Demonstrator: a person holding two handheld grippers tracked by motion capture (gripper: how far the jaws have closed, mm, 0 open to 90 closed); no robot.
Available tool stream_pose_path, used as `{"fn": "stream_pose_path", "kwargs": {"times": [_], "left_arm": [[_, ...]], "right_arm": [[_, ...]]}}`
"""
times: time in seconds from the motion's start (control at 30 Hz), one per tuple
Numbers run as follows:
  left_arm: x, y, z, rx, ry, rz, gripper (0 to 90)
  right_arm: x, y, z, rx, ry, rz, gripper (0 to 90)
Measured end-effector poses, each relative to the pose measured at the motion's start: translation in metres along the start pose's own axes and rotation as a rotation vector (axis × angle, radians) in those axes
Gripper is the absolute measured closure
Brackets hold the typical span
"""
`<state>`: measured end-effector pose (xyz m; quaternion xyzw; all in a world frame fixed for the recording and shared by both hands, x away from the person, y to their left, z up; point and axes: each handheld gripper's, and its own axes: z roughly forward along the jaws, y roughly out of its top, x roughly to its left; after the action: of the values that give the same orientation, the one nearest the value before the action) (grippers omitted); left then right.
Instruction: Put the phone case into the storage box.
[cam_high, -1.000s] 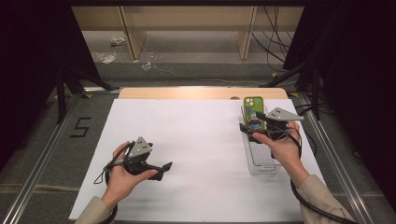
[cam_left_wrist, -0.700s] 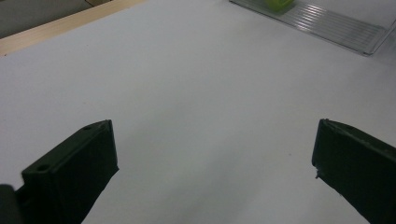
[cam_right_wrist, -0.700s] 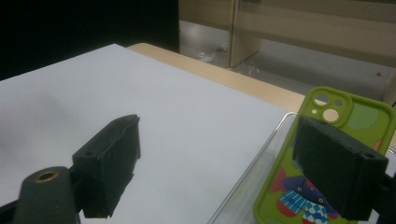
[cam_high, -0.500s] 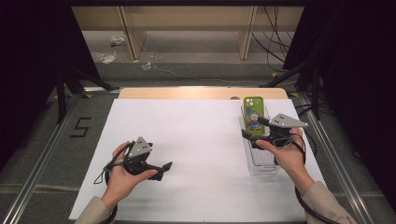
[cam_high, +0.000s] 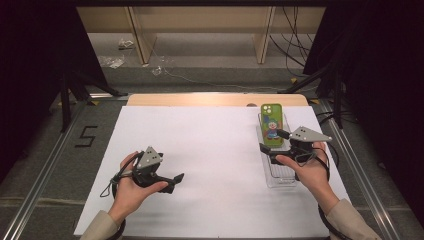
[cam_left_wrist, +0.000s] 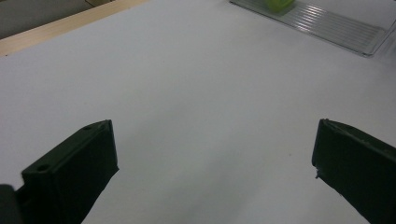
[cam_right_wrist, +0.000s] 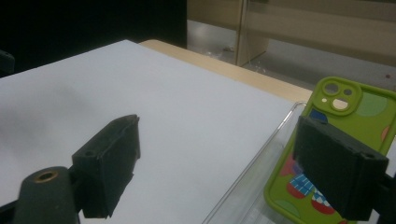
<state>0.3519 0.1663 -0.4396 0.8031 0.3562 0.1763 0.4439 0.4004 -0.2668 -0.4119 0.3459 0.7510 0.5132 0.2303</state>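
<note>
Your white surface (cam_high: 210, 150) is bare around the clear tray (cam_high: 280, 175) at 3 o'clock. The green phone (cam_high: 272, 125) lies in the tray's far end, its lower part hidden behind your right tool (cam_high: 272, 142), open. Your left tool (cam_high: 172, 182) at 8 o'clock is open too.
</note>
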Motion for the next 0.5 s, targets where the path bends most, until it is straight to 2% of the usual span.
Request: {"fn": "stream_pose_path", "kwargs": {"times": [0.5], "left_arm": [[0.0, 0.0, -0.001, -0.002, 0.002, -0.001, 0.0]], "right_arm": [[0.004, -0.01, -0.012, 0.003, 0.016, -0.006, 16.1]]}}
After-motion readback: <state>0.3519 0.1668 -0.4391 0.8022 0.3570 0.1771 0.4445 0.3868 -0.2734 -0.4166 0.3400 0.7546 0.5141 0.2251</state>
